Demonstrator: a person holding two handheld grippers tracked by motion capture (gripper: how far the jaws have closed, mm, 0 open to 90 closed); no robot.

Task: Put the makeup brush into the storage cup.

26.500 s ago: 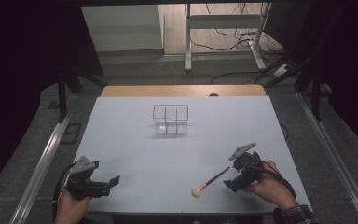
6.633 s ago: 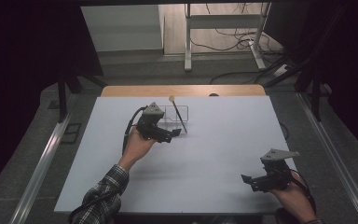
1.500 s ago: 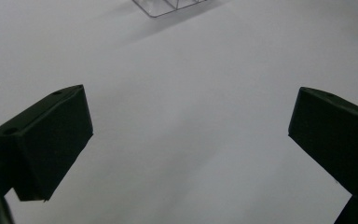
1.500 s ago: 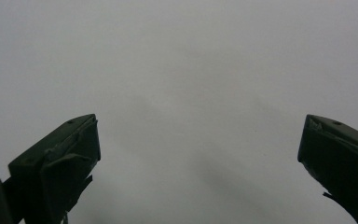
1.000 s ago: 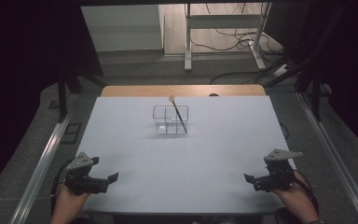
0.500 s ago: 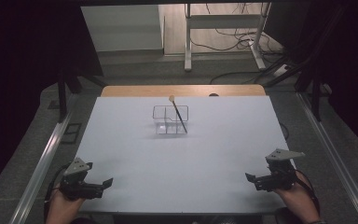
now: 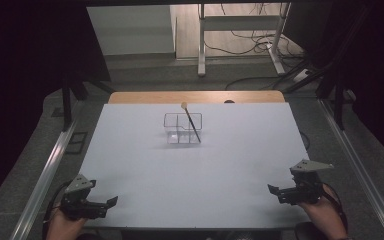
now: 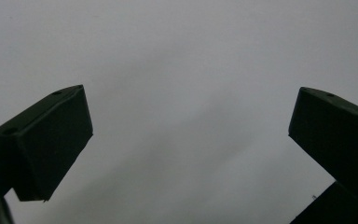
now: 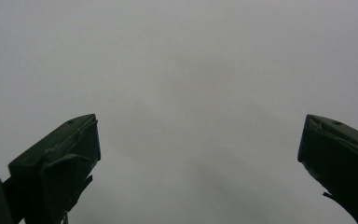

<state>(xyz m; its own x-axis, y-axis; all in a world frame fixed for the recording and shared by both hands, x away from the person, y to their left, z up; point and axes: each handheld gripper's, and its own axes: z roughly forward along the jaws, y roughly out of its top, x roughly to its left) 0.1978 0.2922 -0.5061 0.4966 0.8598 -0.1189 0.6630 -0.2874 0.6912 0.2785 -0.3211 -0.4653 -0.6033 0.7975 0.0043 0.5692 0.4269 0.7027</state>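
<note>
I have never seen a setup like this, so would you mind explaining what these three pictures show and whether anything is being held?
There is no robot arm here: a person sits at a white table and holds a hand-operated two-jaw gripper in each hand. The high view looks down from above the person's side; the left gripper is at the near left corner and the right gripper at the near right. The other two pictures come from cameras riding on those grippers, looking along their black jaws at bare table top. In both, the jaws stand wide apart with nothing between them. Toward the far side of the table stands a clear organizer box, with a brush leaning in it, pale tip up.
</note>
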